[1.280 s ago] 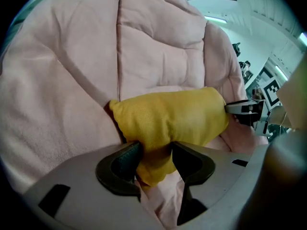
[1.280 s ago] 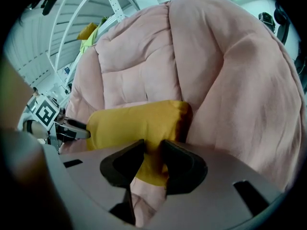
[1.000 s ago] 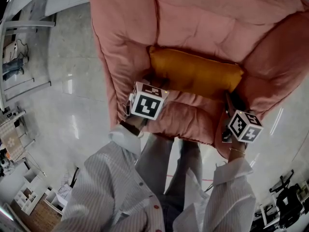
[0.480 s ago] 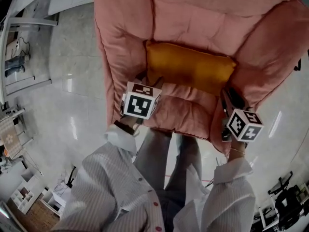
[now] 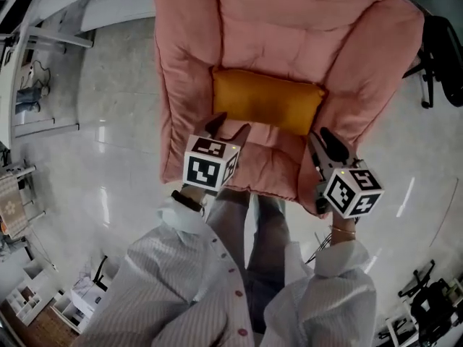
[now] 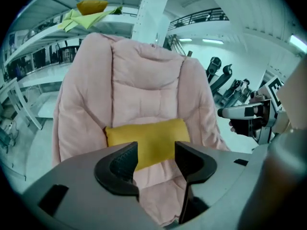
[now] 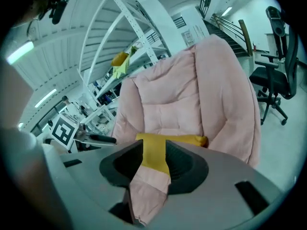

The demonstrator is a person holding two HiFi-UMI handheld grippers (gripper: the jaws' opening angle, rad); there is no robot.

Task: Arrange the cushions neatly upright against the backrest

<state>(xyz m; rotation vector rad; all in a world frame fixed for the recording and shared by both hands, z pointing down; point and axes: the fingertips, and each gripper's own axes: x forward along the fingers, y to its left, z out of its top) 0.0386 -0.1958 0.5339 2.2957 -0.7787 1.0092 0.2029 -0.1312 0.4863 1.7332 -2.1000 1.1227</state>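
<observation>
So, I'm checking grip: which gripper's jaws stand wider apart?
The left gripper: its jaws have just been opening and frame a broad empty gap; the right gripper shows a narrower one, also empty.

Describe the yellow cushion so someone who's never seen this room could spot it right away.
Find the big pink padded armchair on the pale floor. Against its backrest sits a mustard-yellow rectangular cushion, the only thing on it not pink.

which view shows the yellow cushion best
Head view: the yellow cushion shows nearly whole against the pink chair. The left gripper view hides its lower edge behind the fingers; the right gripper view shows only a strip.
</observation>
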